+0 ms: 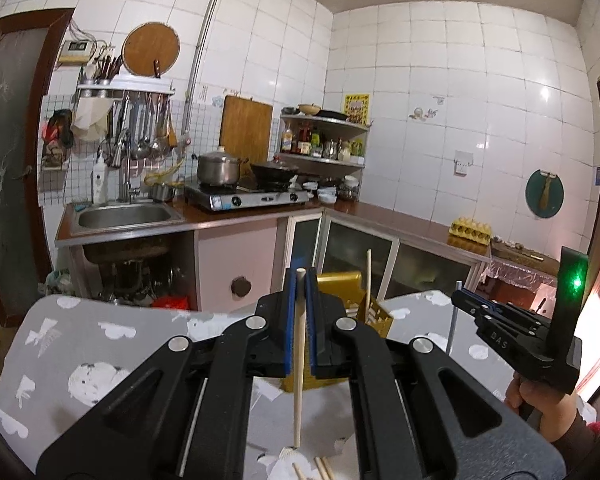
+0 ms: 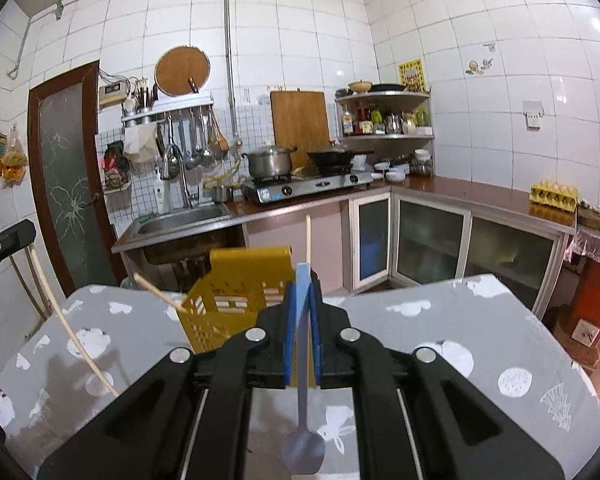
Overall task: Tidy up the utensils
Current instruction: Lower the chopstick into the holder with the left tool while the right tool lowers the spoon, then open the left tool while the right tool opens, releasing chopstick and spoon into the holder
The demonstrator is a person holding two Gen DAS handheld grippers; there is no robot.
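Jaws of the left gripper clamp a chopstick and the right gripper a spoon, both hanging above the counter, seemingly bound for the basket.

The right gripper is clamped on the handle of a blue spoon, whose bowl hangs near the camera over the grey patterned table. Just beyond the fingertips a yellow slotted basket stands on the table, with one pale chopstick upright at its right side and another leaning out to the left. At the far left edge the left gripper holds a long pale chopstick that slants down over the table.
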